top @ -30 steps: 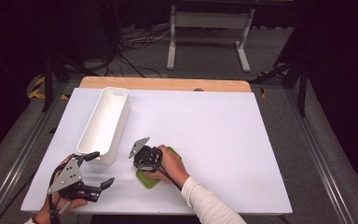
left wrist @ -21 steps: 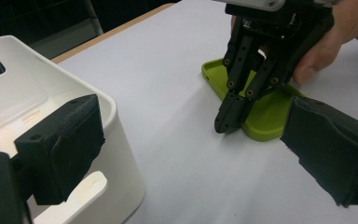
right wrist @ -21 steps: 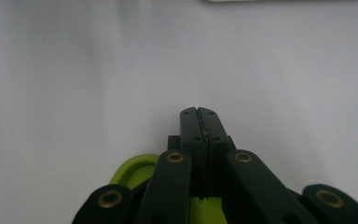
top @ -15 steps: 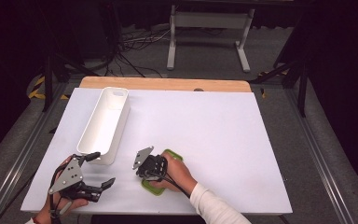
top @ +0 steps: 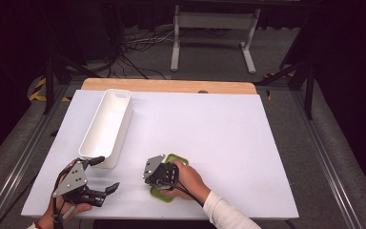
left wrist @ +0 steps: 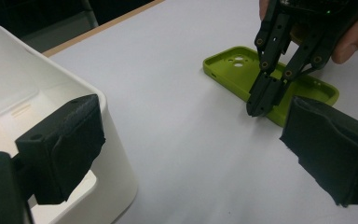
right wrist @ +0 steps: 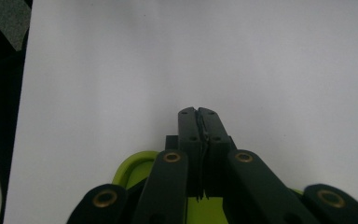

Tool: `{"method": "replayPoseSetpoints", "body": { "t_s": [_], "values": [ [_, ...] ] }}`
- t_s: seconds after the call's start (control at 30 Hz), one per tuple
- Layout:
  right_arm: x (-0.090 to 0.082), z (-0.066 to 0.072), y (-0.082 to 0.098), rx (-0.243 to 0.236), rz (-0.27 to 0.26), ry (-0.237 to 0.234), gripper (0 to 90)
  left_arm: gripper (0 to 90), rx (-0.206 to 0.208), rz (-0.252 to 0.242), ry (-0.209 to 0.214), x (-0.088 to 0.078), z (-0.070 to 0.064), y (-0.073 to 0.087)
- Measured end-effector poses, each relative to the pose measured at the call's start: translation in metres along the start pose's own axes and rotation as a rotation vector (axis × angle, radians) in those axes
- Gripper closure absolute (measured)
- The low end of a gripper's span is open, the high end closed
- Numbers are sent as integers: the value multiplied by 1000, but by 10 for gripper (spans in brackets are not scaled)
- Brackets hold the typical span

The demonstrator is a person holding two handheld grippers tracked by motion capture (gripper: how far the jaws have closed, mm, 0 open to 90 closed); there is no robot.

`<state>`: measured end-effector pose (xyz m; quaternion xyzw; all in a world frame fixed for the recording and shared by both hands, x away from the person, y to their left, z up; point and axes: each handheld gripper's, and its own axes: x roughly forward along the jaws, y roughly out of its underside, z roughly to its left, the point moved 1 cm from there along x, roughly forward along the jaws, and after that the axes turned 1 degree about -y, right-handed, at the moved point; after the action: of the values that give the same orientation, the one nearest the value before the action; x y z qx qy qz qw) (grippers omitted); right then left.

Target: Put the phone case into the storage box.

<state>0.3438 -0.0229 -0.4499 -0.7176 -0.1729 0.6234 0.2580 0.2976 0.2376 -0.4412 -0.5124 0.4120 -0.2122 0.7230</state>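
High view: the right gripper (top: 158, 172) sits low on the white table (top: 209, 129), its hand over a green phone case (top: 174, 160) that lies flat directly beneath and just beyond it. The left gripper (top: 95, 181) rests off to its side, near the short end of the white bin (top: 106, 128), with its jaws spread and nothing between them.

Left gripper view: the spread black pads (left wrist: 60, 149) frame the scene. The bin's corner (left wrist: 98, 154) lies right against the near pad, and the phone case (left wrist: 233, 70) lies ahead, open side up, camera cut-outs at its far end. The right gripper (left wrist: 261, 109) comes down from above with its tips pressed together on the case's near edge; whether they pinch the rim or merely touch it I cannot tell.

Right gripper view: the jaws are pressed together, tip against tip (right wrist: 198, 114), with the green case (right wrist: 135, 170) showing under and behind the linkage and bare table ahead.

The step in hand looks like getting hold of the case. Next, it probably needs the tips to bite the rim firmly, then a lift towards the bin.
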Motion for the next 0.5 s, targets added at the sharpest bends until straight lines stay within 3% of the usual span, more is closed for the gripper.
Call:
{"method": "replayPoseSetpoints", "body": {
  "t_s": [0.3, 0.5],
  "values": [
    [-22, 2, 10, 3, -65, 44, 827, 66, 6, 10, -10, 0, -1, 0],
    [-50, -8, 27, 68, -98, 124, 761, 66, 12, 2, -6, 0, -2, -1]
  ]
}}
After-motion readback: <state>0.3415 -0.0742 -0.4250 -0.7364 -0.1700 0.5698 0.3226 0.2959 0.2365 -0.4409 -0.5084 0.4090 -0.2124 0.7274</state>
